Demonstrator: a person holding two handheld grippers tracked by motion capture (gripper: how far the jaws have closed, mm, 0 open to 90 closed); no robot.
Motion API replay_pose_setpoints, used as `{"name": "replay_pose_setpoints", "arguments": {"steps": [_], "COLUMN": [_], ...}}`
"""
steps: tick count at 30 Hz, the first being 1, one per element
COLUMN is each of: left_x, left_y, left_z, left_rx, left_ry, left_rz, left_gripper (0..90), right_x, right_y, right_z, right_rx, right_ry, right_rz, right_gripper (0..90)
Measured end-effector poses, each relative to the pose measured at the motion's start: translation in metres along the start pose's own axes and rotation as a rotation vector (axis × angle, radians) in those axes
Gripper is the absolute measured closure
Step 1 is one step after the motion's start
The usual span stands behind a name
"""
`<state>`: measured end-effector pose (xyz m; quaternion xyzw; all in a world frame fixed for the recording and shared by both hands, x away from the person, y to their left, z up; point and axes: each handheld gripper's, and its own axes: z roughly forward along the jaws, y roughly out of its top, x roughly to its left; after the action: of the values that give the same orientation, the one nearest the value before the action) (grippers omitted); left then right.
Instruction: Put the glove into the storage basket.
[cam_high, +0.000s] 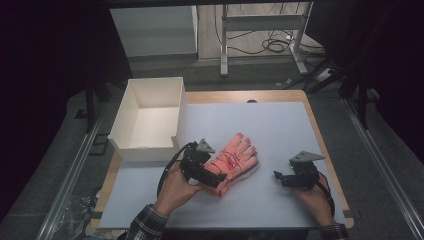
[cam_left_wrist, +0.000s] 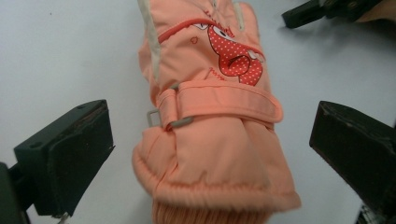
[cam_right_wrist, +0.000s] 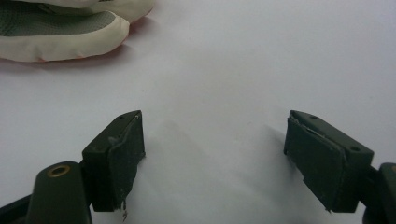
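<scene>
An orange-pink glove (cam_high: 237, 157) with a red cartoon figure and a wrist strap lies flat on the white table mat (cam_high: 280, 125), fingers pointing away. My left gripper (cam_high: 215, 171) is at the glove's cuff. In the left gripper view the glove (cam_left_wrist: 219, 140) lies between the wide-apart jaws of the left gripper (cam_left_wrist: 215, 140), which is open, and neither pad touches the fabric. My right gripper (cam_high: 280, 178) rests to the right of the glove, pointing left at it. The right gripper (cam_right_wrist: 212, 140) is open over bare mat, with the glove's pale fingertips (cam_right_wrist: 70, 28) ahead at upper left.
An open white box (cam_high: 150, 120) stands at the table's left, just behind the left hand. The right gripper (cam_left_wrist: 322, 9) also shows beyond the glove in the left gripper view. Desk legs and cables (cam_high: 270, 45) lie on the floor beyond the table.
</scene>
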<state>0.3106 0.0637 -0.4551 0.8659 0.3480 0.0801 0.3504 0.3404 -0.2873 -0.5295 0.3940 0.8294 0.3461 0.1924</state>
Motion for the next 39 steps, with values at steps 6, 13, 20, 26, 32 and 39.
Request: {"name": "replay_pose_setpoints", "arguments": {"steps": [6,13,20,26,32,39], "left_x": [-0.005,-0.010,-0.013,-0.011,-0.011,-0.003], "left_y": [-0.001,-0.007,-0.014,-0.017,-0.016,-0.017], "left_z": [0.022,0.043,0.055,0.060,0.054,0.055], "left_rx": [0.048,0.111,0.129,0.139,0.096,0.118], "left_ry": [0.013,0.076,0.114,0.092,0.106,0.057], "left_rz": [0.013,0.033,0.043,0.022,0.002,-0.040], "left_gripper": [0.0,0.0,0.0,0.0,0.0,0.0], "right_x": [0.000,0.000,0.000,0.000,0.000,0.000], "right_y": [0.000,0.000,0.000,0.000,0.000,0.000], "right_z": [0.000,0.000,0.000,0.000,0.000,0.000], "right_rx": [0.000,-0.001,-0.001,-0.001,-0.001,-0.001], "right_ry": [-0.001,0.000,0.000,0.000,-0.001,-0.001], "right_rz": [0.001,0.002,0.002,0.002,0.002,0.002], "right_gripper": [20.5,20.5,20.5,20.5,20.5,20.5]}}
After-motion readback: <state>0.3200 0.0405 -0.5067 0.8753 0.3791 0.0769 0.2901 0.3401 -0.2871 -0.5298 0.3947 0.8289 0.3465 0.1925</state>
